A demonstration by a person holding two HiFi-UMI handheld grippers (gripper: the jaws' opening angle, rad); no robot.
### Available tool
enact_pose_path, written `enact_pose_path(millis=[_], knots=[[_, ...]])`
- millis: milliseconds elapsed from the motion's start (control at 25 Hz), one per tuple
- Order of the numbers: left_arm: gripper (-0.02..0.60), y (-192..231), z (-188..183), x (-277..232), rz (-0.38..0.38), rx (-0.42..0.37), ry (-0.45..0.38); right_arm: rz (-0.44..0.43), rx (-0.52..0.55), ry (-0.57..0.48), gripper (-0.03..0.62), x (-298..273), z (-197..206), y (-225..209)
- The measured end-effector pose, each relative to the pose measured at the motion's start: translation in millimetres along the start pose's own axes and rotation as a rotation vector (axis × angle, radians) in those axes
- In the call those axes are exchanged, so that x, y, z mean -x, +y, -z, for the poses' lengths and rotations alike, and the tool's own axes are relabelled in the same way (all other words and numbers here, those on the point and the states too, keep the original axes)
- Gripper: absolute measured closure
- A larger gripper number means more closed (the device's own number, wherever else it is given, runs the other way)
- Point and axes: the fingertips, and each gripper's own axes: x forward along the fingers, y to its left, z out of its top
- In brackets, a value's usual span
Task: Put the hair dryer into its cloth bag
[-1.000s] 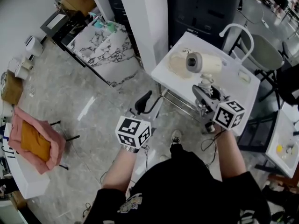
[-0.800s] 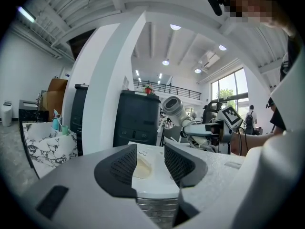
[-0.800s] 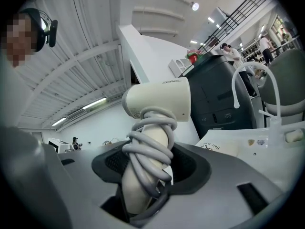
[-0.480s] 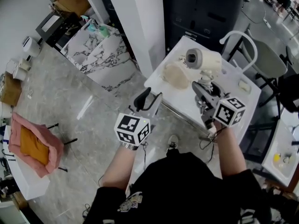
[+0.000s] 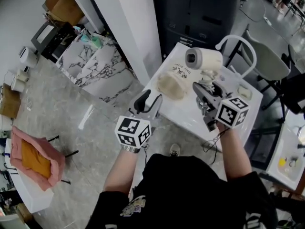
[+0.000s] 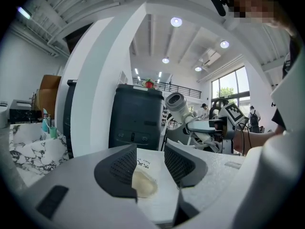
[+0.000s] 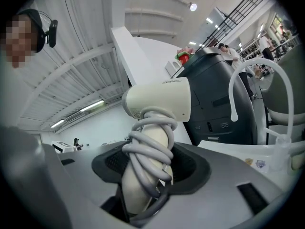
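A cream hair dryer (image 5: 204, 59) stands upright above the white table (image 5: 190, 114), its grey cord wound round the handle (image 7: 148, 162). My right gripper (image 5: 206, 90) is shut on that handle, and the dryer's body (image 7: 159, 103) rises above the jaws. The cream cloth bag (image 5: 171, 85) lies crumpled on the table's near left part. My left gripper (image 5: 147, 103) is open and holds nothing, at the table's near edge just short of the bag. In the left gripper view the bag (image 6: 143, 182) lies ahead between the jaws, with the dryer (image 6: 181, 106) to the right.
Behind the table stands a dark cabinet (image 5: 200, 8), with a white pillar (image 5: 128, 23) at its left. A white chair (image 5: 267, 56) is at the table's right. A marbled block (image 5: 95, 66) and a pink chair (image 5: 33, 156) stand on the floor at left. A small pale item (image 5: 244, 90) lies on the table.
Both grippers have moved forward to the table. The left gripper now reaches its near edge by the bag. The right gripper still carries the dryer.
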Motion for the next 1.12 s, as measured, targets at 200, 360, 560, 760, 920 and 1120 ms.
enact_pose_path(millis=[200,360,560,760,920,1120], knots=[[0.411,0.0,-12.0,-14.8,0.005,-0.013,0.004,0.008,-0.017,-0.013,0.362,0.5,-11.5,-12.9],[0.411,5.8,-13.8,-25.5,0.013,-0.019,0.015,0.019,-0.025,-0.028,0.362,-0.5,-15.9,-21.6],[0.411,16.9,-17.3,-43.1,0.052,-0.032,0.032,0.055,-0.039,-0.045,0.362,-7.2,-19.5,-31.5],[0.411,41.3,-14.2,-74.0,0.099,-0.053,0.068,0.115,-0.056,-0.06,0.362,-20.4,-22.7,-47.4],[0.41,63.2,-7.4,-104.6,0.159,-0.094,0.119,0.178,-0.083,-0.082,0.362,-37.2,-28.6,-65.1],[0.386,82.2,12.5,-135.5,0.254,-0.163,0.199,0.254,-0.116,-0.105,0.362,-56.2,-28.5,-83.9]])
